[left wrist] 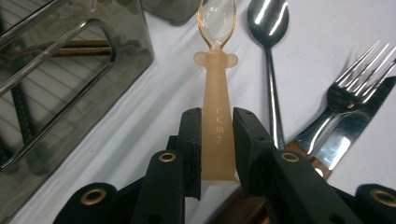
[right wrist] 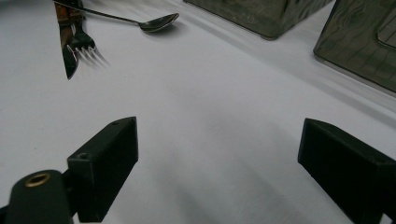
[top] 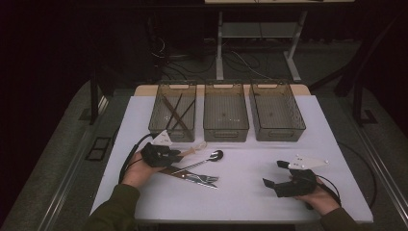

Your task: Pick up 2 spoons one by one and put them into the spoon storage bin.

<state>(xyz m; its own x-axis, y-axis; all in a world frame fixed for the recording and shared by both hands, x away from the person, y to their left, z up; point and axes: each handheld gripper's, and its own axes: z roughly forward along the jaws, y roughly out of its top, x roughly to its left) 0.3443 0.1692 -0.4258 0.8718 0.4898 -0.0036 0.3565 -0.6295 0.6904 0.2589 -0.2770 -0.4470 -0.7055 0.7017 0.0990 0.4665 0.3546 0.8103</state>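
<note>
Between the closed jaws of the left gripper point(left wrist: 217, 140) sits a pale peach plastic spoon with a clear bowl point(left wrist: 217, 93), gripped by its handle above the white table point(top: 250, 192), near the left bin. Just beside it lie a steel spoon point(left wrist: 268, 28), a steel fork point(left wrist: 355, 79) and a wooden-handled knife point(left wrist: 345, 140). Three smoky translucent bins stand in a row behind: the left bin point(top: 172, 111) holds dark chopsticks point(top: 175, 113); the middle bin point(top: 225, 112) and right bin point(top: 276, 110) look bare. Resting well apart, the right gripper point(top: 272, 175) gapes wide, holding nothing.
</note>
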